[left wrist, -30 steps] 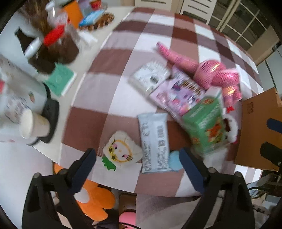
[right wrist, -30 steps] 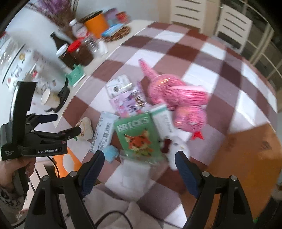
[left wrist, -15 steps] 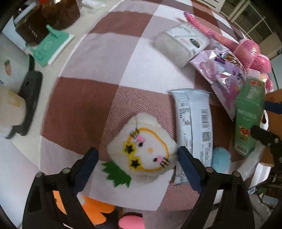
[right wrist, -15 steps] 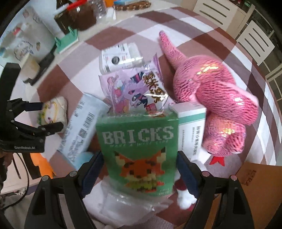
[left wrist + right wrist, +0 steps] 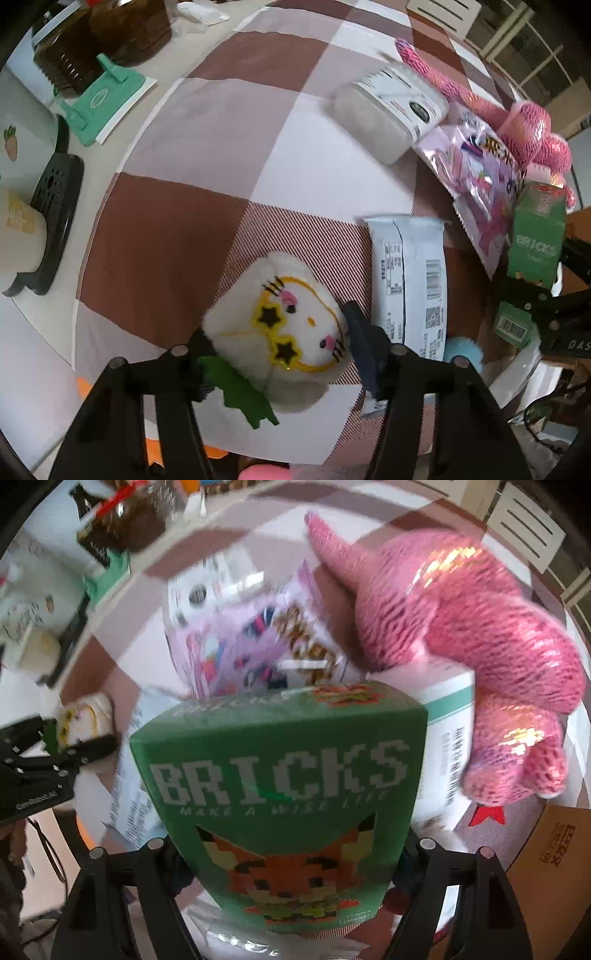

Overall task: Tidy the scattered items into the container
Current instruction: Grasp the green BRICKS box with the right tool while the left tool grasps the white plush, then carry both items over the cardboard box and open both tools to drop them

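Note:
My left gripper (image 5: 275, 341) is shut on a white plush toy (image 5: 284, 328) with yellow star glasses, at the near edge of the checked table (image 5: 229, 122). My right gripper (image 5: 284, 853) is shut on a green BRICKS box (image 5: 284, 786), which fills the right wrist view; it also shows in the left wrist view (image 5: 535, 236). A grey-blue packet (image 5: 410, 280), a purple snack bag (image 5: 480, 173), a white tub (image 5: 391, 107) and a pink plush (image 5: 461, 627) lie on the cloth. A cardboard box (image 5: 554, 853) stands at the right.
At the left edge stand a brown jar (image 5: 66, 62), a green item (image 5: 103, 96), a black stand (image 5: 55, 206) with a paper cup (image 5: 18, 236). A white-green carton (image 5: 447, 738) lies beside the BRICKS box. A blue pompom (image 5: 461, 350) sits near the packet.
My left gripper has moved in and closed on the white plush. My right gripper has moved in and closed on the BRICKS box, which is now tipped up.

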`<state>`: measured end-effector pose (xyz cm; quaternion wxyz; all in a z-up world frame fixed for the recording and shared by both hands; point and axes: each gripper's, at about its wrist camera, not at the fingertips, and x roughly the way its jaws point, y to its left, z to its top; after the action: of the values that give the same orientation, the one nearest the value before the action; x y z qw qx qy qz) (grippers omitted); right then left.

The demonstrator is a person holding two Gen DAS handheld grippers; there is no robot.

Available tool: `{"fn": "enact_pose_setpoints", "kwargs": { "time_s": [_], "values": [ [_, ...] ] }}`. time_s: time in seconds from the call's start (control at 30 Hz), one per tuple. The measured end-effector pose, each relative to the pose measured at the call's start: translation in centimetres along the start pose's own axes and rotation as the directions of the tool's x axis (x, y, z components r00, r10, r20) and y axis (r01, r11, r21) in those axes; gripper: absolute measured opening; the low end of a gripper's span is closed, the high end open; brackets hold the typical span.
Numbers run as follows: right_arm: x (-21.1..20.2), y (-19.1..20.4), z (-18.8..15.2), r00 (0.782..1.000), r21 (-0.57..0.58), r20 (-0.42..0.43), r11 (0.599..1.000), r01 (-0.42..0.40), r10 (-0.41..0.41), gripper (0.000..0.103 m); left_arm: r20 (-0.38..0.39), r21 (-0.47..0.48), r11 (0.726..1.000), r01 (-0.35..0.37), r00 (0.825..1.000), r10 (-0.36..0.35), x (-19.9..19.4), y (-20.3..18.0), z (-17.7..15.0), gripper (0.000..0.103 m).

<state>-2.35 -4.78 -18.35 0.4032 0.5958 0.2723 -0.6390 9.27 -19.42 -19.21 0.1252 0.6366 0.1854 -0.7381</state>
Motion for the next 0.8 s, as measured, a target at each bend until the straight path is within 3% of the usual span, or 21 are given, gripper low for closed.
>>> {"fn": "enact_pose_setpoints", "kwargs": {
  "time_s": [0.13, 0.33, 0.67, 0.8],
  "values": [
    [-2.3, -0.2, 0.3, 0.998, 0.013, 0.058, 0.999, -0.038, 0.037, 0.082, 0.003, -0.027, 1.0, 0.01, 1.0, -0.01, -0.5, 0.1, -0.5, 0.054],
    [-6.0, -1.1, 0.6, 0.991, 0.083, 0.114, 0.993, -0.081, 0.071, 0.082, 0.031, -0.024, 0.999, 0.029, 0.999, -0.028, -2.5, -0.1, -0.5, 0.039],
    [-9.8, -1.4, 0.4, 0.983, 0.146, 0.173, 0.985, -0.09, 0.064, 0.082, 0.001, -0.035, 0.999, 0.029, 1.0, -0.029, -1.6, 1.6, 1.2, 0.036],
    [-10.8, -1.9, -0.2, 0.98, 0.165, 0.19, 0.982, -0.093, 0.061, 0.082, 0.032, -0.021, 0.999, 0.032, 0.999, -0.031, -2.9, 0.9, 1.5, 0.034]
  ]
}}
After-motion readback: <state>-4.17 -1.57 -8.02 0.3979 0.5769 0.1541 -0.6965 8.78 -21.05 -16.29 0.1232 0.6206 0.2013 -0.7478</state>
